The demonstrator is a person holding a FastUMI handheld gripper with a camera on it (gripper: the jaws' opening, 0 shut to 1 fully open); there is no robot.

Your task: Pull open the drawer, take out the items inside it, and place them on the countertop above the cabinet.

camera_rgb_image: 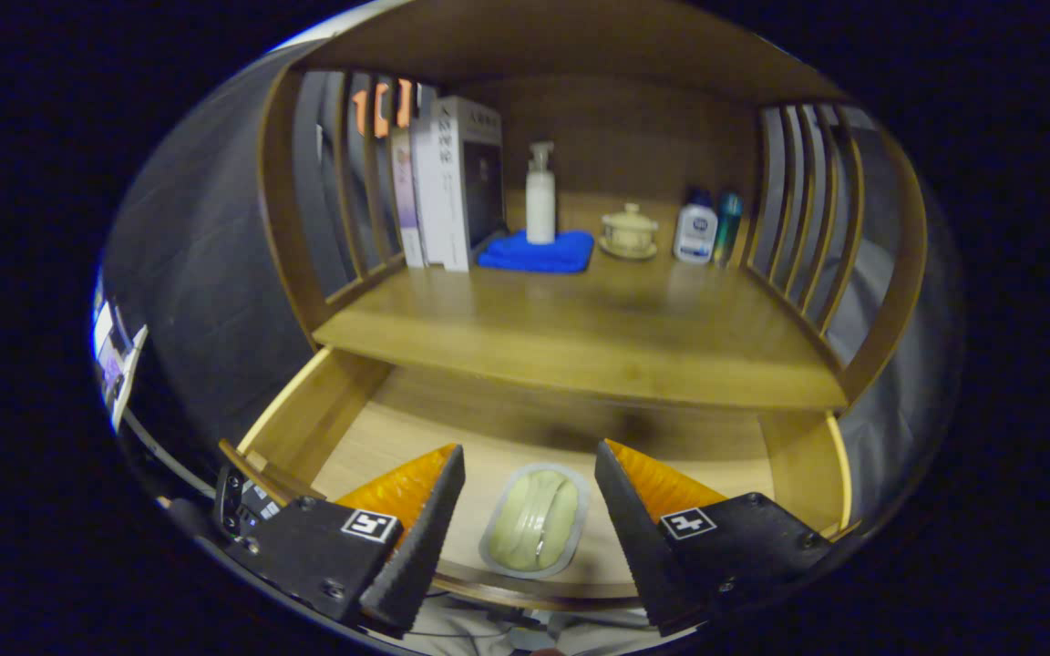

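Note:
The wooden drawer (334, 419) is pulled open below the countertop (580, 337). Inside it, near its front edge, lies a pale green oval item in a clear tray (536, 519). My gripper (530, 456) is open and hovers above the drawer, with the tray lying between its two fingers and slightly below them. Neither finger touches the tray. The rest of the drawer floor shows bare wood, and its back part is hidden under the countertop.
At the back of the countertop stand books (447, 182), a white pump bottle (540, 196) on a blue cloth (539, 252), a small lidded cup (629, 232), and two bottles (707, 228). Slatted wooden sides (808, 210) flank the shelf.

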